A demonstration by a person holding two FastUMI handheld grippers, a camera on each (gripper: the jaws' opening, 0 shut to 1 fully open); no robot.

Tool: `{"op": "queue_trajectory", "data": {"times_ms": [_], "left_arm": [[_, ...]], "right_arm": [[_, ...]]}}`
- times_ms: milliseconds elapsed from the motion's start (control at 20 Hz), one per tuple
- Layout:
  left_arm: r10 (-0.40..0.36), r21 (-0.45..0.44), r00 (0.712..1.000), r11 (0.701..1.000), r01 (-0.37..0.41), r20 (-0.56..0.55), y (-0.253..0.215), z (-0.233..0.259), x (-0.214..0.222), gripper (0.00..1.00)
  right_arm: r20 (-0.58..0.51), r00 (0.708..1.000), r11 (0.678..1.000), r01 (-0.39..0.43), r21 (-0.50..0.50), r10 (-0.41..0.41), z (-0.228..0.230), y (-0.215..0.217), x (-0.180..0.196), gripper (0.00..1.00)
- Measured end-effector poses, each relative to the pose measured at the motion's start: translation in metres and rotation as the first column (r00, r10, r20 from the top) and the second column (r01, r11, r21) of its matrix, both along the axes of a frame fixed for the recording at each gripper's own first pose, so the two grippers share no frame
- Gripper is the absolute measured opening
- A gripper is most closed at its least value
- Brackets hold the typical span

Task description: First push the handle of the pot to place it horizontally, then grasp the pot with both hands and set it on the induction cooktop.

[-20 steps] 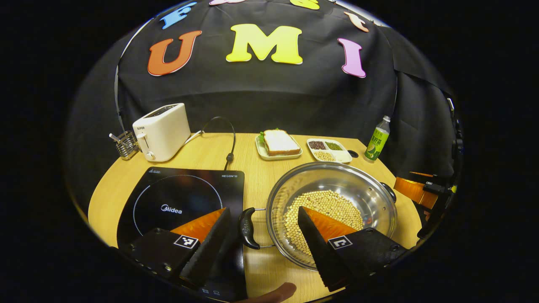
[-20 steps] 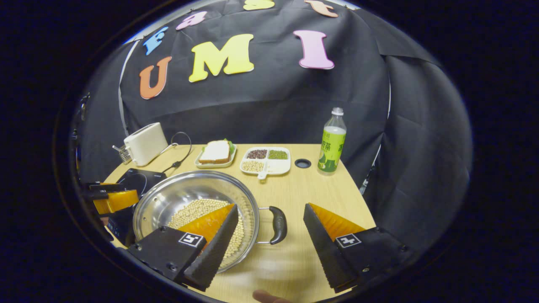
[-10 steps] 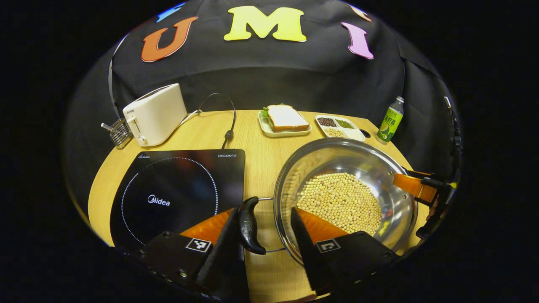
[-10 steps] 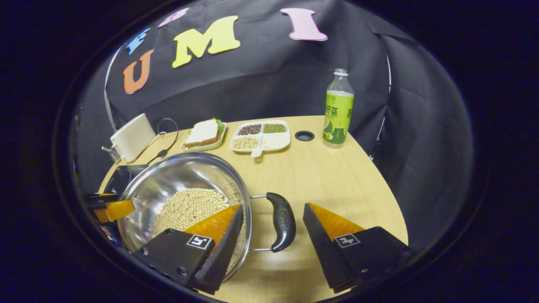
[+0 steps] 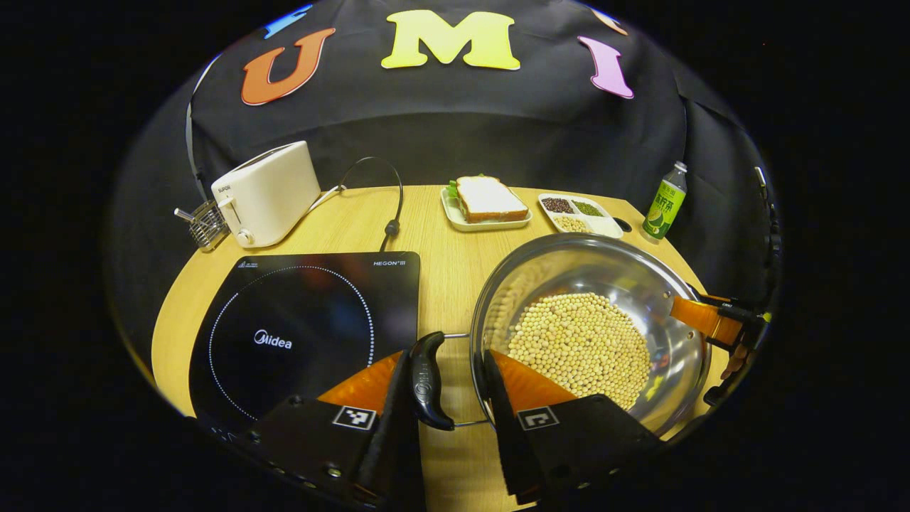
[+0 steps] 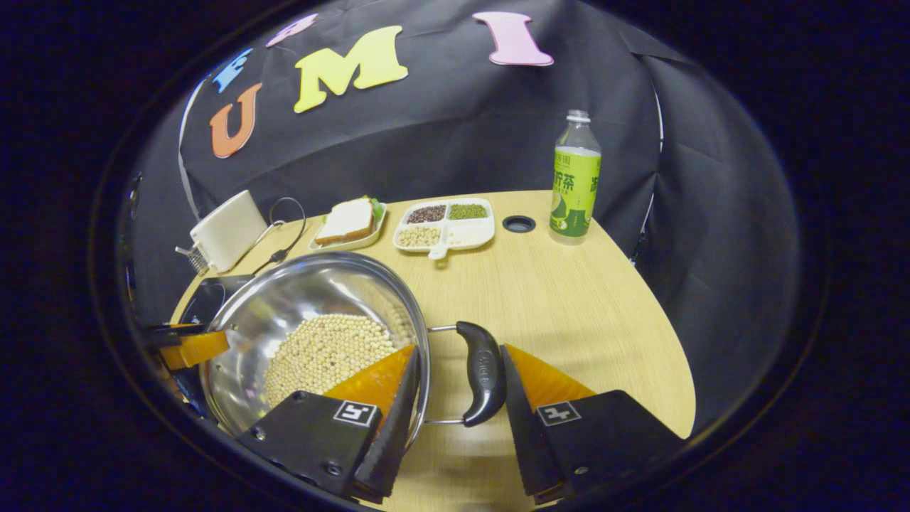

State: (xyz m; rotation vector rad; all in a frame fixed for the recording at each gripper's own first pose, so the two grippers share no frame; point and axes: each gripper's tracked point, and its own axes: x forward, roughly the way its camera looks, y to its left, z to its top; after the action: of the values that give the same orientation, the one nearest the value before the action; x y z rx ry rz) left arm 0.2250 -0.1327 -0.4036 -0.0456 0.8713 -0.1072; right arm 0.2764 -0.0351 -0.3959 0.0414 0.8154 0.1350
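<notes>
Left gripper and right gripper, jaws narrowed, seemingly pinching pot handles; uneven lift could spill beans.

The pot sits at 3 o'clock of the induction cooktop; the toaster stands at the cooktop's 11 o'clock.

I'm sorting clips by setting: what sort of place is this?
Likely a staged kitchen table in a recording booth: an induction cooktop, a toaster and a pot of beans on a wooden table, backed by black cloth.
</notes>
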Motion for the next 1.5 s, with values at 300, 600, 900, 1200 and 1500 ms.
{"op": "queue_trajectory", "data": {"times_ms": [300,600,900,1200,1500], "left_arm": [[-0.041,-0.001,0.999,0.999,0.041,0.010,-0.006,0.011,-0.018,0.57],[-0.051,-0.031,0.997,0.998,0.053,0.058,0.000,0.042,-0.045,0.56],[-0.031,-0.027,0.992,0.999,0.035,0.124,0.034,0.078,-0.067,0.56],[-0.003,-0.011,0.982,1.000,0.005,0.187,0.083,0.113,-0.082,0.56],[0.035,0.016,0.967,0.999,-0.040,0.254,0.148,0.148,-0.079,0.56]], "right_arm": [[0.015,1.000,1.000,0.020,-0.021,-0.020,0.015,-0.009,-0.024,0.63],[0.052,0.998,0.999,0.045,-0.030,-0.043,0.051,-0.008,-0.060,0.63],[0.097,0.995,0.999,0.023,-0.030,-0.020,0.084,0.022,-0.086,0.63],[0.129,0.992,1.000,-0.006,-0.014,0.008,0.114,0.070,-0.098,0.64],[0.156,0.986,0.998,-0.058,0.006,0.057,0.145,0.135,-0.096,0.63]]}}
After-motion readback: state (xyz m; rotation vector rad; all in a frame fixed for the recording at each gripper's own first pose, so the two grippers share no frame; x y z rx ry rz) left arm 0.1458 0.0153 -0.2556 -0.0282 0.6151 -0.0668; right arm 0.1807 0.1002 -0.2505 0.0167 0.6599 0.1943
